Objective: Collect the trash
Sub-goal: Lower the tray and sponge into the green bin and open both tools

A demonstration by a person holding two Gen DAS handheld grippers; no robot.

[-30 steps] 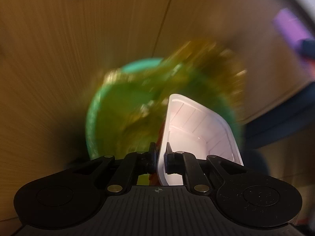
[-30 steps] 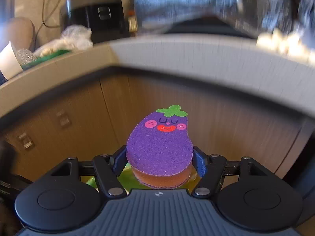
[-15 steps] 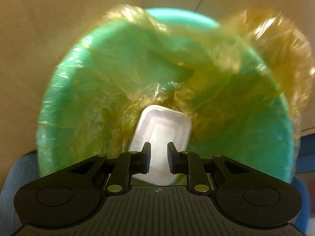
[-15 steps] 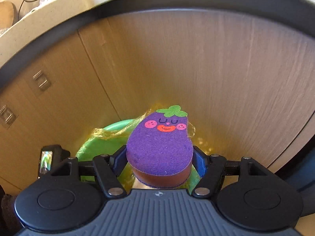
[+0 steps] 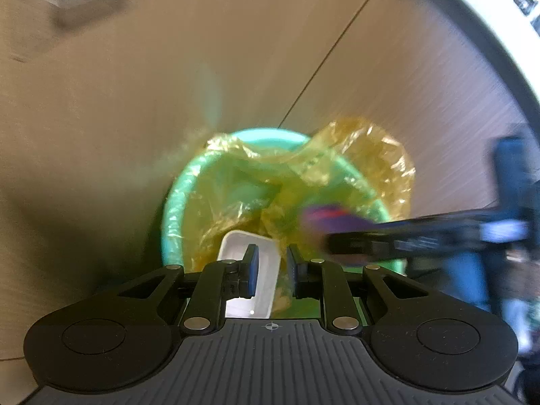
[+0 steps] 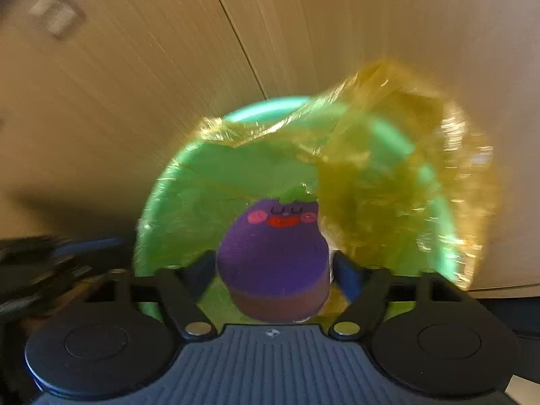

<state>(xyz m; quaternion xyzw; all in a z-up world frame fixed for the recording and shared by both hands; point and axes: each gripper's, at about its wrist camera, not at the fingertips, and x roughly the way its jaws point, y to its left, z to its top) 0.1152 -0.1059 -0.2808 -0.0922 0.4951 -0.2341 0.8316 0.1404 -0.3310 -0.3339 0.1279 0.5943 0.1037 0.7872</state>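
Both grippers hung over the green bin (image 6: 162, 209) with its yellow liner (image 6: 388, 175): left gripper (image 5: 271, 271) parted, white tray (image 5: 246, 280) already loose inside, right gripper (image 6: 273, 270) just opened, eggplant sponge (image 6: 273, 256) probably dropping free, blurred, so both pieces nearly binned.

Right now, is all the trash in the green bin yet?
Nearly. The white tray lies loose in the lined green bin, no longer pinched by the left gripper, so that piece looks done. The eggplant sponge sits above the bin between the right gripper jaws, which have just been opening and show gaps either side. It still has to drop in. Other trash is out of sight.
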